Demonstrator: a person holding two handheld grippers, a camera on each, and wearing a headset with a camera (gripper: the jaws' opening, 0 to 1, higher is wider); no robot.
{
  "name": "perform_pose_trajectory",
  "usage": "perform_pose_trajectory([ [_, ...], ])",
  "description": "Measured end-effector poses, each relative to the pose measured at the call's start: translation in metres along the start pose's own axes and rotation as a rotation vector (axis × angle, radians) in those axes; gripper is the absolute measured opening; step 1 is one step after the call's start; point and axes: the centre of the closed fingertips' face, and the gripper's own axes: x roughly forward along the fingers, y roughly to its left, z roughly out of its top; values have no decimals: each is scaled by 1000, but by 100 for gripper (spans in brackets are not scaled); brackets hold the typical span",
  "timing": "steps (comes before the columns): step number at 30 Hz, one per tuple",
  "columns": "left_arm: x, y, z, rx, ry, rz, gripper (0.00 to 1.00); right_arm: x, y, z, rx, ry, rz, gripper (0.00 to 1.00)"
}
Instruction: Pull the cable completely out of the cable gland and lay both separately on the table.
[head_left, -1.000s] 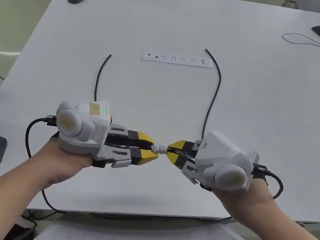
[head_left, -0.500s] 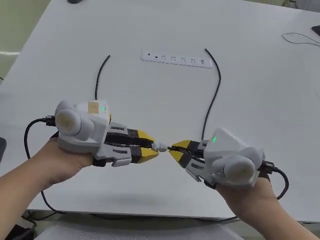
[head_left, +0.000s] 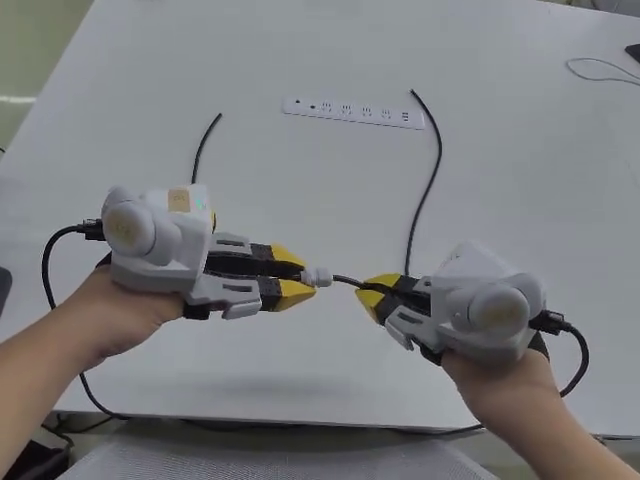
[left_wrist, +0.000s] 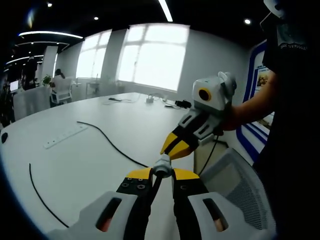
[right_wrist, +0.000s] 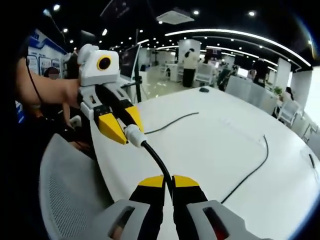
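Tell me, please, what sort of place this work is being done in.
Most likely an open-plan office: a long white table carrying a power strip, tall windows, and further desks under ceiling lights.

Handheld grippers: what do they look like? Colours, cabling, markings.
Left gripper and right gripper match: pale grey housings, black jaw arms, yellow tips. Each trails a black lead from the rear. The left carries a tan sticker. Forearms are unsleeved.

From the head, down onto the desk; from left tongs and right tongs, facing closely, sharing the cable.
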Motion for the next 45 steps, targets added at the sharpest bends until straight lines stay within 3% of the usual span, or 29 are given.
perform_pose_trajectory([
  [4,-2,1,1,-11,-7,6,15,-1,-11,-13,66,23,-36,0],
  [10,-5,0,2,-21,-20,14,15,-5,-33,-39,234,39,-113,0],
  [14,-4,-3,0,-25,-18,15,15,-5,-39,-58,344,51,-124,0],
  [22,-5,-4,-3,-32,-14,19,15,-6,-35,-54,354,15,-122,1],
  [30,-9,-1,-4,-33,-5,31,15,-8,-29,-48,322,-6,-97,3],
  [36,-10,0,-4,-41,-5,39,15,-17,-18,-36,229,-10,-83,8],
  [41,-11,-2,-4,-46,-4,38,15,-25,-3,-5,40,-5,-72,17],
  [45,-11,-3,-4,-48,0,39,15,-21,11,15,-114,23,-62,18],
])
